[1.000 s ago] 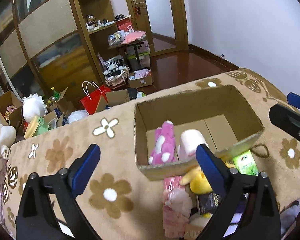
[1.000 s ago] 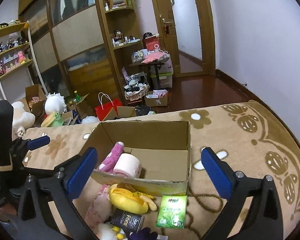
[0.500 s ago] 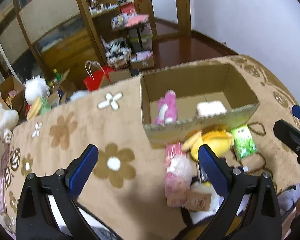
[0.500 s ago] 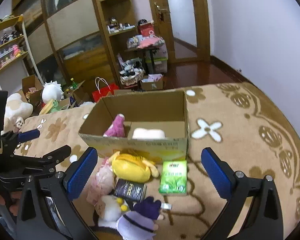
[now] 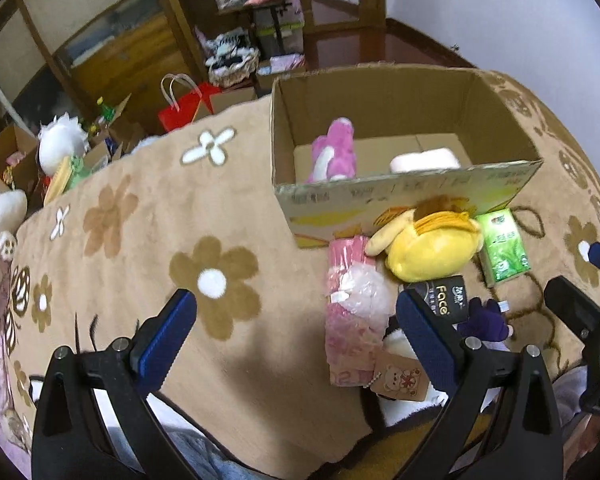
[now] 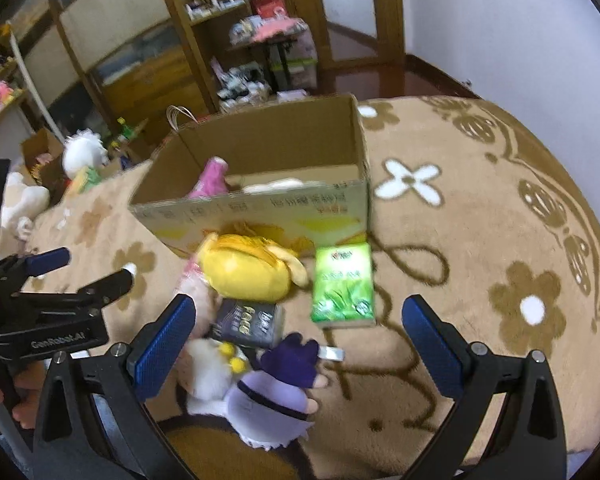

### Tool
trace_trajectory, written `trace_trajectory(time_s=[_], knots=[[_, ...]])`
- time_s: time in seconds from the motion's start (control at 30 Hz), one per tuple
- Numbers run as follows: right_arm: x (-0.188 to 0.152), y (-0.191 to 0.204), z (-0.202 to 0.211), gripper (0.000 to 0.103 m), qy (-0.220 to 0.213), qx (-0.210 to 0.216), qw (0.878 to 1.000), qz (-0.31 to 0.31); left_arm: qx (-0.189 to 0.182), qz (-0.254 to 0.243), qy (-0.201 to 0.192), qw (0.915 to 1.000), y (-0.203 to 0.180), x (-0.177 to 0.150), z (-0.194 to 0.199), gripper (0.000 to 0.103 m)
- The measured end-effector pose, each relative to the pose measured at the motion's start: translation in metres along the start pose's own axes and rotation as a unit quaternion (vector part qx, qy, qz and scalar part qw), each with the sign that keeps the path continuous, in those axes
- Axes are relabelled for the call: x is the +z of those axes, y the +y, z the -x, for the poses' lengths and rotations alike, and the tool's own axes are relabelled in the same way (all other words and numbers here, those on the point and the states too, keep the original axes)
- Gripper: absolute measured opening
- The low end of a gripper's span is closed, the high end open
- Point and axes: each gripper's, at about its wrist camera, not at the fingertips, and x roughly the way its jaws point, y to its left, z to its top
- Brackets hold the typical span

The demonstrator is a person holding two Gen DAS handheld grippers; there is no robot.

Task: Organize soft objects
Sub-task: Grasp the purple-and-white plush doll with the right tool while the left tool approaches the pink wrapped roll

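Observation:
An open cardboard box (image 5: 404,196) (image 6: 260,212) stands on a tan flowered blanket (image 5: 204,216). Inside lie a pink plush (image 5: 334,154) (image 6: 214,178) and a white roll (image 5: 424,160). In front of the box lie a yellow plush (image 5: 432,246) (image 6: 248,268), a pink wrapped pack (image 5: 350,312), a black Face packet (image 5: 444,294) (image 6: 248,322), a green tissue pack (image 5: 502,246) (image 6: 342,284) and a purple-and-white plush (image 6: 276,392). My left gripper (image 5: 296,328) is open, near the pink pack. My right gripper (image 6: 300,338) hangs open over the purple plush.
Beyond the blanket's far edge the floor is cluttered: a red bag (image 5: 182,104), cardboard boxes, white plush toys (image 5: 60,140). Wooden shelves and a doorway stand behind. The blanket to the right of the box (image 6: 480,200) holds nothing. A hand (image 6: 4,396) grips the left gripper's handle.
Both grippers have pulled back and tilted down from the box. The loose items in front of the box now fill the lower views. Both stay open.

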Motion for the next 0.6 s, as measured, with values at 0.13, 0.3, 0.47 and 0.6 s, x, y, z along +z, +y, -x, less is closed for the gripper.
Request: trace_trajectory(time_s=[0.13,0.3,0.47,0.6], knots=[[-0.003,0.000,-0.015,0.103,0.025,-0.010,1.000,0.001,-0.001,-0.005,0.016,0.9999,-0.006,-0.001,-0.014,0.099],[-0.008,-0.002,-0.033,0.103,0.056,-0.010,0.998,-0.004,-0.012,-0.003,0.035,0.9993,-0.008,0.001,-0.028,0.099],[-0.012,-0.001,-0.047,0.103,0.079,-0.011,0.997,-0.007,-0.018,-0.002,0.050,0.9986,-0.013,0.003,-0.040,0.099],[-0.015,0.002,-0.057,0.103,0.099,-0.011,0.995,-0.003,-0.024,-0.002,0.065,0.9976,-0.016,0.004,-0.051,0.099]])
